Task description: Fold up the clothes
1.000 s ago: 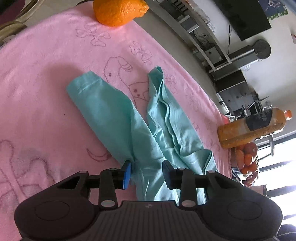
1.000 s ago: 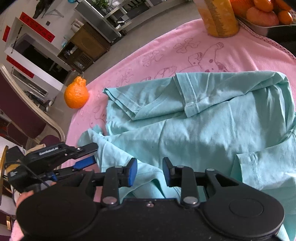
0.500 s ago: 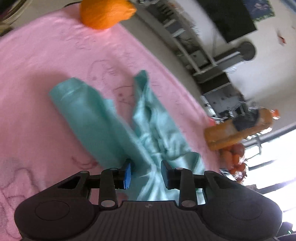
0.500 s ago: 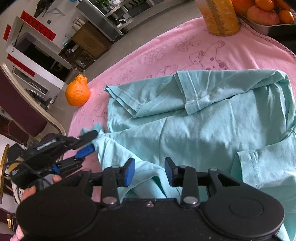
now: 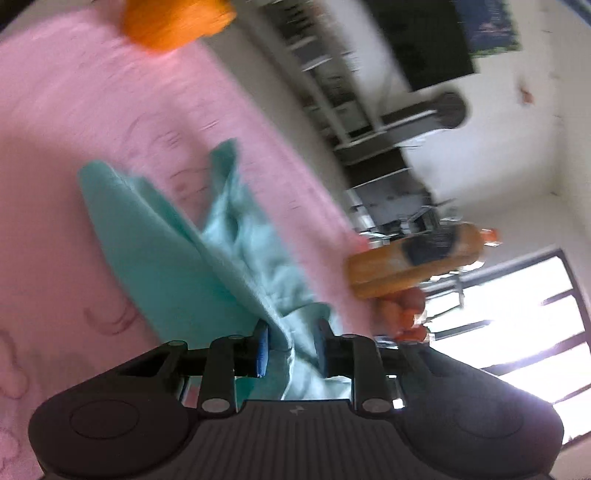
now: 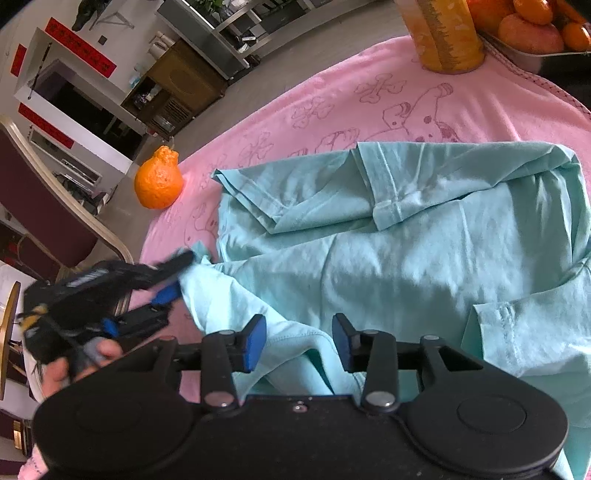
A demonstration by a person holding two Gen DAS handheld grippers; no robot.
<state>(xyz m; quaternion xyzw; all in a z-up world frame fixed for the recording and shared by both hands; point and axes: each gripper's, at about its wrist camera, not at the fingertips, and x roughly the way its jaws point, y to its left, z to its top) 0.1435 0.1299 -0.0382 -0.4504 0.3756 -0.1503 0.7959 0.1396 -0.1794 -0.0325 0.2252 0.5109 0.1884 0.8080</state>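
A mint-green shirt point(image 6: 424, 258) lies spread on a pink towel point(image 6: 332, 99). In the right wrist view its long axis runs across the picture, from a bunched edge at the right to a pointed corner at the left. A sleeve point(image 6: 376, 184) is folded onto the body of the shirt, its hem pointing toward the camera.

The right gripper point(image 6: 299, 341) hovers over the near edge of the shirt. Its jaws are opening, and a ridge of cloth lies between the blue pads point(image 6: 255, 343) without being pressed.

The left gripper point(image 6: 173, 275) sits at the shirt's left corner, held by a hand point(image 6: 74, 363). In the left wrist view, which is blurred, cloth rises between its fingers point(image 5: 263, 349) and drapes away from them. Whether the pads clamp it cannot be told.

Only the right wrist view shows the whole shirt, and a tray of oranges point(image 6: 528, 26) beyond the shirt's right end. Only the left wrist view shows a bright window point(image 5: 517, 314) beyond the shirt. Both show a lumpy orange point(image 6: 159, 182) at the towel's edge past the shirt, and an orange drink bottle point(image 5: 417, 262) standing on the towel.
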